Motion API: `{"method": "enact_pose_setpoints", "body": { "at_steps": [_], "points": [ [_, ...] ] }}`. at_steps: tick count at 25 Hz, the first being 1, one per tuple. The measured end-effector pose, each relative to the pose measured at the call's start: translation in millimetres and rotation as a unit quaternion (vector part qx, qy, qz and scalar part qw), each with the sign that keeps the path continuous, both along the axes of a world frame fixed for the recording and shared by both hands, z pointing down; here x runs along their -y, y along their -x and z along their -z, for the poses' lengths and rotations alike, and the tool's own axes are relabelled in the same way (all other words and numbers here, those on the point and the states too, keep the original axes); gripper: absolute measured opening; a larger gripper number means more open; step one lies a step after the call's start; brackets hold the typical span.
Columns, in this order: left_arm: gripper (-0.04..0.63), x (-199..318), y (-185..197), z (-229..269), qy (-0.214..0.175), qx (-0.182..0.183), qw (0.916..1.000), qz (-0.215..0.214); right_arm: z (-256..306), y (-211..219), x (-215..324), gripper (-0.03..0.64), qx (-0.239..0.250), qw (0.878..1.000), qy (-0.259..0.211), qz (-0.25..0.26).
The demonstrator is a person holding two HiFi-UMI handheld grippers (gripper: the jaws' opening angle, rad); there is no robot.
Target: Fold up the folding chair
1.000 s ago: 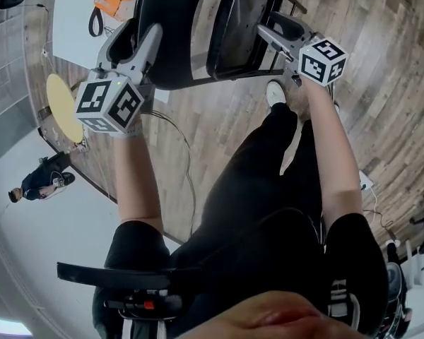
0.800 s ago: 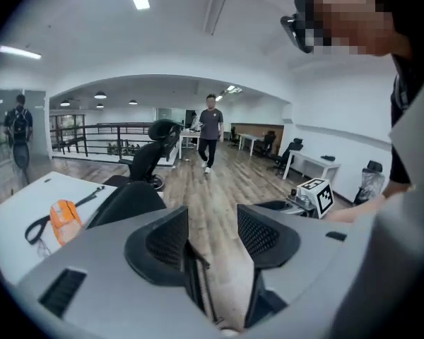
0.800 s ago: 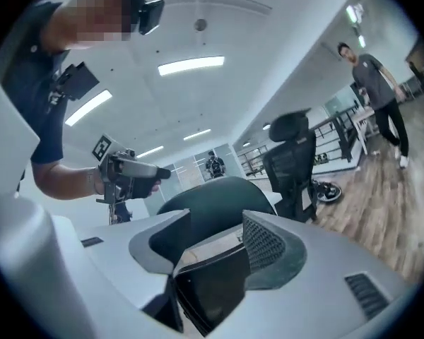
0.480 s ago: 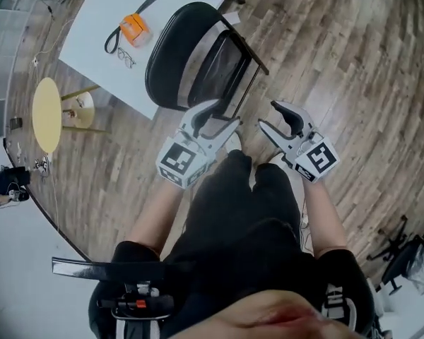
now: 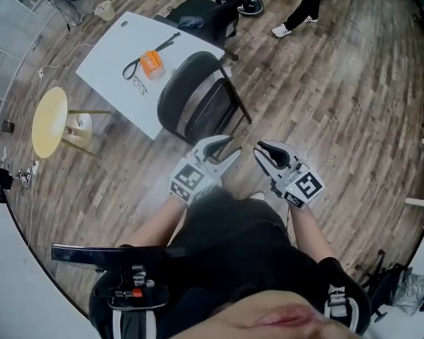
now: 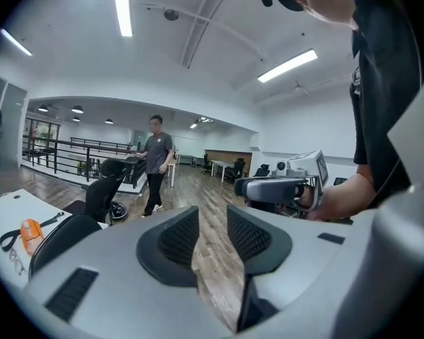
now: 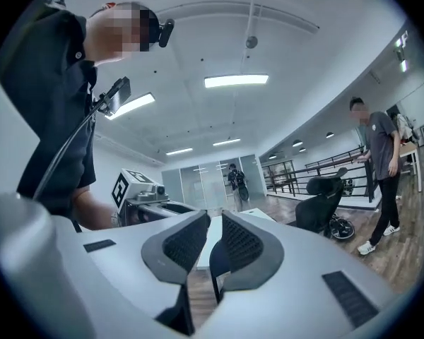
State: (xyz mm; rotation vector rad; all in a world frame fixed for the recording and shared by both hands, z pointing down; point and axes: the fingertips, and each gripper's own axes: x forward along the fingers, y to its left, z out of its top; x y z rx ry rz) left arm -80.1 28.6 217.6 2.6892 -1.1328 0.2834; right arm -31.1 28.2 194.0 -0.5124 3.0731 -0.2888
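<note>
black folding chair stands on the wood plank floor, ahead of the person, tight against the near edge of a white table. from the head view it reads as a thin upright slab. the rounded back is on the table side. the seat panel lies close beside it on the open-floor side. whether it is fully shut cannot be told. its long line in that view runs from lower left to upper right, along the table's edge. in the left gripper view the chair back shows low at the left, beside the table.

left gripper: held above the person's lap, pointing toward the chair and well short of it, touching nothing. its jaws stand moderately apart and are closing. only bare floor shows between the pads in the left gripper view.

right gripper: held just beside the left one, apart from it and clear of the chair. its jaws are narrower, a slim gap remaining, and are closing. nothing is between the pads. table and chair show far behind the gap.

on the table: an orange item with a black strap.
</note>
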Motion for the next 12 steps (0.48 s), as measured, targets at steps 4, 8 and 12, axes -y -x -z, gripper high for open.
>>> {"method": "enact_pose_setpoints", "body": {
  "at_steps": [4,8,12],
  "points": [
    [0.005,-8.3,-3.7,15.7,-0.022,0.007,0.9997,-0.006,24.6,-0.6,-5.8,0.011,0.003,1.0,-0.018,-0.002],
    [0.005,-11.7,-1.1,28.6,-0.032,-0.007,0.9995,-0.003,38.1,4.9,-16.3,0.009,0.0,1.0,-0.029,0.005],
    [0.005,-14.6,8.4,46.9,-0.037,-0.018,0.9991,0.007,48.7,15.1,-22.4,0.009,-0.013,0.999,-0.028,0.009]
  ]
}}
